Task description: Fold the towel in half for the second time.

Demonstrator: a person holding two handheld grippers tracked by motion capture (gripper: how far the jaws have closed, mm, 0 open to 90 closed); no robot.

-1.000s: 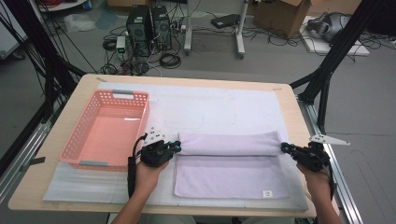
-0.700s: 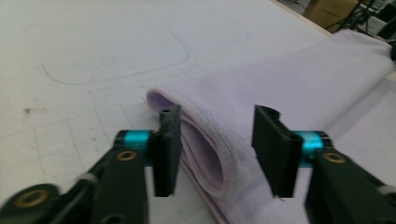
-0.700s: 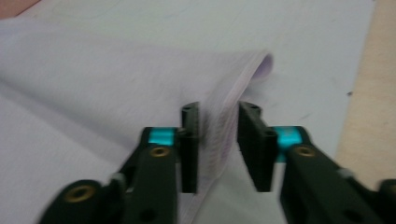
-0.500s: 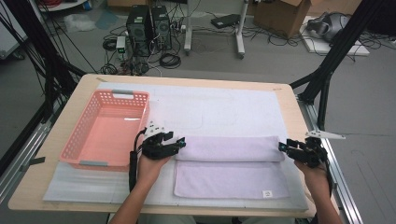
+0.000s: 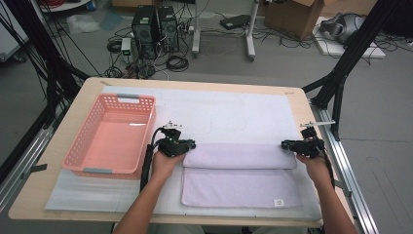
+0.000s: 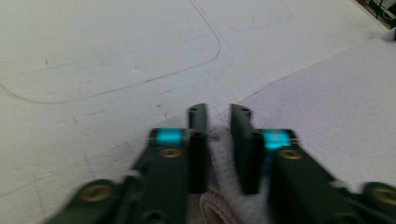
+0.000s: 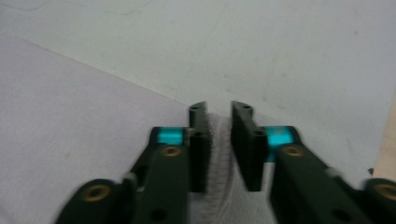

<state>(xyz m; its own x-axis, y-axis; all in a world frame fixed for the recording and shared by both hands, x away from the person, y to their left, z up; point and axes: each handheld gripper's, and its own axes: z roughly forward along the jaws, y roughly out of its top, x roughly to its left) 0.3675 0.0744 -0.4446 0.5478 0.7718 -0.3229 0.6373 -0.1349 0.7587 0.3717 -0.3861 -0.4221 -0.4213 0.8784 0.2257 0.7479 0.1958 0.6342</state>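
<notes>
The left gripper [image 5: 187,145] is seen pinched on the left end of the folded lavender towel [image 5: 238,170], its jaws having just been closing with towel pile between them; the right gripper [image 5: 287,145] is likewise clamped on the right end, its jaws also having just been closing. The towel is laid on a white mat [image 5: 219,109] near the table's [image 5: 73,112] front edge, just beside a pink basket [image 5: 78,153].
</notes>
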